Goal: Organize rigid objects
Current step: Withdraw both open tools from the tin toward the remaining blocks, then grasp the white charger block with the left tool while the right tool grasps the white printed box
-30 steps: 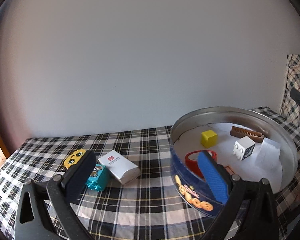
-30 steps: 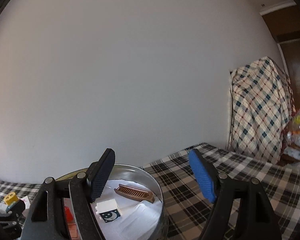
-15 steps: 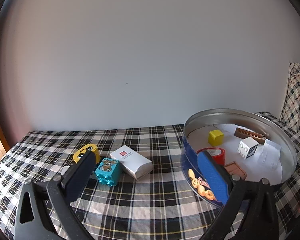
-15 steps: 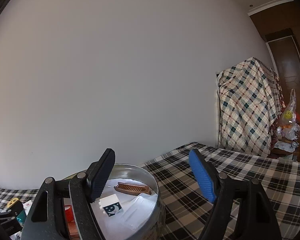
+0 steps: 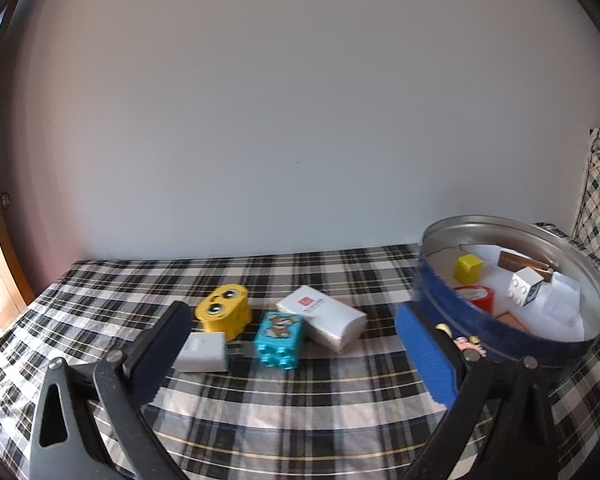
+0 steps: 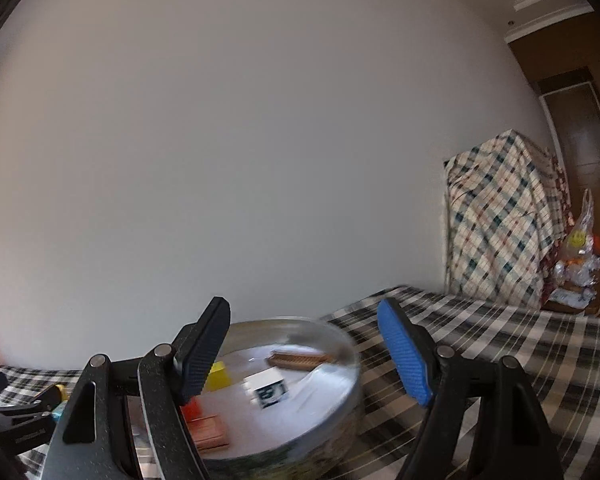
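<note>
On the plaid cloth lie a yellow face brick [image 5: 223,314], a teal bear brick [image 5: 279,339], a white box [image 5: 322,317] and a small white block [image 5: 203,353]. My left gripper [image 5: 290,354] hovers open in front of them, holding nothing. To the right stands a round blue cookie tin [image 5: 496,328] [image 6: 340,408] lined with white paper. It holds a yellow cube [image 5: 468,269] [image 6: 218,376], a white printed cube [image 5: 525,286] [image 6: 267,389], a brown comb [image 5: 524,265] [image 6: 300,360] and a red piece [image 5: 476,298]. My right gripper [image 6: 304,356] stands open and empty above the tin.
A white wall closes the back of the plaid surface [image 5: 300,408]. A plaid-draped object [image 6: 500,224] stands at the far right, with a foil bag [image 6: 578,264] and a dark wooden door [image 6: 580,128] beyond it.
The left view has swung left: the tin slid toward the right edge and the bricks came toward centre, uncovering the small white block. The right view shifted too, and the tin now fills more of it.
</note>
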Available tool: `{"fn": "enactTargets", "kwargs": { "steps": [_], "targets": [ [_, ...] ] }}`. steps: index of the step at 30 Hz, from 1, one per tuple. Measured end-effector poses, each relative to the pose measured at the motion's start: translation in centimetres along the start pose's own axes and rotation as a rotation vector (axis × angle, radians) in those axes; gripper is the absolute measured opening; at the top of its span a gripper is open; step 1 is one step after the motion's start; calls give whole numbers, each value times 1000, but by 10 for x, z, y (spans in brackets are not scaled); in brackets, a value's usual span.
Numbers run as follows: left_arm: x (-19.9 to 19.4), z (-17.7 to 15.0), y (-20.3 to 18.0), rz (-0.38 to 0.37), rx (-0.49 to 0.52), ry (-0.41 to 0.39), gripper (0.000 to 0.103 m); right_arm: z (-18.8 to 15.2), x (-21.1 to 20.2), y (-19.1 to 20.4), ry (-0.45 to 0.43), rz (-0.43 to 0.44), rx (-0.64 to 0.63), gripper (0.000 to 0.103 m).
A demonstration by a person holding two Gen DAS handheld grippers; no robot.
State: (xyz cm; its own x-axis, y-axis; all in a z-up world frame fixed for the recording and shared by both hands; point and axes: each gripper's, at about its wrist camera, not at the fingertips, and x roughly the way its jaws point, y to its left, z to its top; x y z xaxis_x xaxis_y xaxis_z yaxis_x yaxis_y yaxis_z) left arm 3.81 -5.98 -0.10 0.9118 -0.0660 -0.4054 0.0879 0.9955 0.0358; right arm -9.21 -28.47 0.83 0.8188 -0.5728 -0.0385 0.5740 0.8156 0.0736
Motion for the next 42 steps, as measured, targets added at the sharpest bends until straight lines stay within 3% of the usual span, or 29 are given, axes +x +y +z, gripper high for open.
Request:
{"fn": "enactTargets", "kwargs": {
  "steps": [8, 16, 22, 26, 27, 29, 32, 37, 42],
  "targets": [
    [8, -2, 49, 41, -56, 30, 103, -13, -2, 54, 65, 81, -39, 78],
    [28, -7, 106, 105, -112, 84, 103, -31, 15, 112, 215, 217, -86, 78],
    [38, -11, 145, 165, -168, 137, 103, -48, 30, 167, 301, 299, -228, 78],
    [47, -13, 162, 181, -207, 185, 102, -59, 48, 198, 398, 386, -298, 60],
    [49, -14, 166, 189, -214, 199, 102, -63, 54, 206, 433, 399, -322, 49],
    [51, -16, 171, 197, -231, 218, 102, -74, 66, 221, 518, 427, -359, 40],
    [55, -17, 175, 198, -231, 238, 102, -85, 82, 234, 615, 460, -375, 39],
    [56, -18, 172, 202, -216, 252, 102, -95, 91, 243, 659, 457, -417, 39],
    [58, -18, 175, 205, -217, 268, 102, -110, 111, 254, 772, 461, -445, 39]
  ]
}}
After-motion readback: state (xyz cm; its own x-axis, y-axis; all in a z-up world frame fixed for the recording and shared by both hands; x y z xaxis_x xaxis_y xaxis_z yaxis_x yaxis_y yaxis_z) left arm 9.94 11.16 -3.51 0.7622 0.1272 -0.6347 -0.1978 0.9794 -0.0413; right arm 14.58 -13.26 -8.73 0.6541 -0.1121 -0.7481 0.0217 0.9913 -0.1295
